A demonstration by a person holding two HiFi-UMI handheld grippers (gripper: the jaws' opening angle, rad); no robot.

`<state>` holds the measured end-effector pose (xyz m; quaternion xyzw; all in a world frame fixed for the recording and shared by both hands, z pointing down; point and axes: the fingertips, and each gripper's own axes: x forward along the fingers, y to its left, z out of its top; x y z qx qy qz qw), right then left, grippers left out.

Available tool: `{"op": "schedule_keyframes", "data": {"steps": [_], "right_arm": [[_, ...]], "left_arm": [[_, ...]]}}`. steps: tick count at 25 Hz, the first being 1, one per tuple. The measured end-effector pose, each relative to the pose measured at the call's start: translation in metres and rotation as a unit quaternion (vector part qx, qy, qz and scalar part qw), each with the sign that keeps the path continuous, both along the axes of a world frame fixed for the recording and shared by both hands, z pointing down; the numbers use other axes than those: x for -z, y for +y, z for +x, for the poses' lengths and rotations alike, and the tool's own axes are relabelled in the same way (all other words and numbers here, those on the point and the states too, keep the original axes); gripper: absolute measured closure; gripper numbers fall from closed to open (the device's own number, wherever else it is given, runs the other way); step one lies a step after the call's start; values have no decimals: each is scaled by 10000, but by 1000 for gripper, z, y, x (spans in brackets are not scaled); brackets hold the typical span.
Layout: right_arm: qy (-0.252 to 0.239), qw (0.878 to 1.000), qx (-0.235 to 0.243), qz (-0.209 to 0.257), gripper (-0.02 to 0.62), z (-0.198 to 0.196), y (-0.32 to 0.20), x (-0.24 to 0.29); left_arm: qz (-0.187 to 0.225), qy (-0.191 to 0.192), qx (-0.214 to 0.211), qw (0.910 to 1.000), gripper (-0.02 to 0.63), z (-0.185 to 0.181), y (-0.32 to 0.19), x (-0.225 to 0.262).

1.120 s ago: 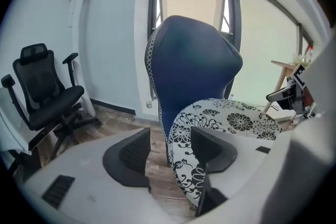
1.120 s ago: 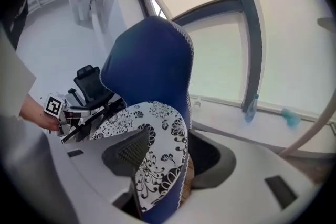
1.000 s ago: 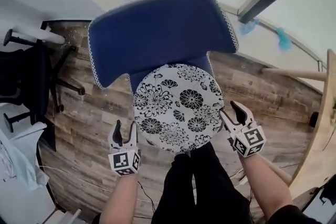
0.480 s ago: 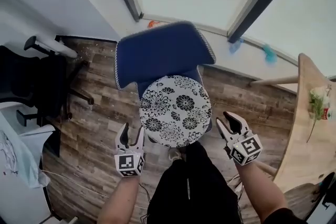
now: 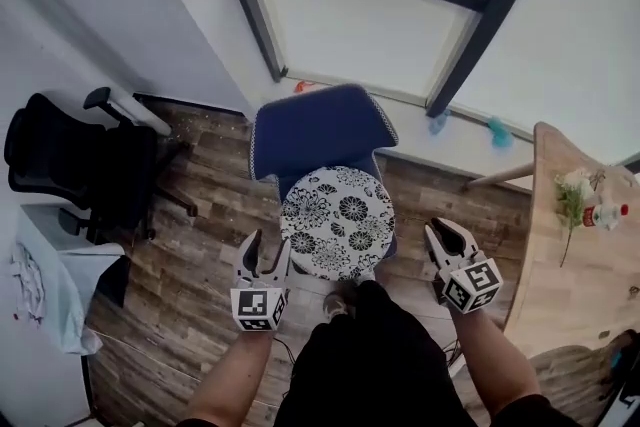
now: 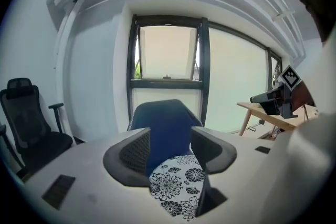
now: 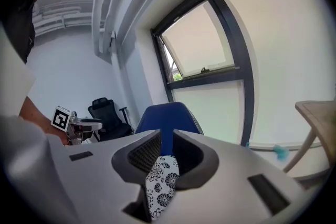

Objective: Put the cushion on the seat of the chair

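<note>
The cushion point(image 5: 337, 221) lies mid-frame on the chair point(image 5: 320, 130), between your spread left gripper point(image 5: 266, 245) and your right gripper point(image 5: 445, 233), whose jaws have just been closing on nothing.

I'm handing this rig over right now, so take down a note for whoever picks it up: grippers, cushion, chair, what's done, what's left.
Left hand-held gripper: jaws apart, empty.
Right hand-held gripper: jaws have just been closing, narrowly apart, nothing between them.
Round black-and-white floral cushion: flat on the seat of the blue upholstered chair, both grippers clear of it.
Done: cushion placed.
Left: apparently nothing; perhaps check it sits centred.
</note>
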<state>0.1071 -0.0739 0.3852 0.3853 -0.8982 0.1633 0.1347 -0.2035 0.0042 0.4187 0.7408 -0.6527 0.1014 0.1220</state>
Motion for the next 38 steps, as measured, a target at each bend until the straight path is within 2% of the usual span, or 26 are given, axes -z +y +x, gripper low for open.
{"op": "schedule_keyframes", "data": {"steps": [8, 14, 18, 23, 26, 30, 38], "right_arm": [[-89, 9993, 171, 313, 538, -8, 9, 76], [-170, 9977, 355, 550, 554, -13, 13, 127], [-191, 9963, 506, 665, 558, -13, 12, 149], [-361, 9956, 431, 749, 560, -10, 0, 169], [-379, 9945, 442, 874, 567, -10, -2, 180], [-412, 9935, 363, 1002, 570, -10, -11, 188], [-446, 9944, 253, 926, 570, -11, -15, 180]], "left_arm": [[441, -35, -28, 9990, 376, 0, 14, 82], [374, -100, -96, 9992, 385, 2, 28, 118], [594, -171, -94, 9980, 433, 1, 34, 146], [816, -81, 51, 9966, 553, -5, 28, 175], [950, -141, 73, 9954, 589, -8, 27, 188], [1056, -185, 72, 9942, 601, -11, 19, 198], [1094, -114, 103, 9939, 601, -9, 10, 199]]}}
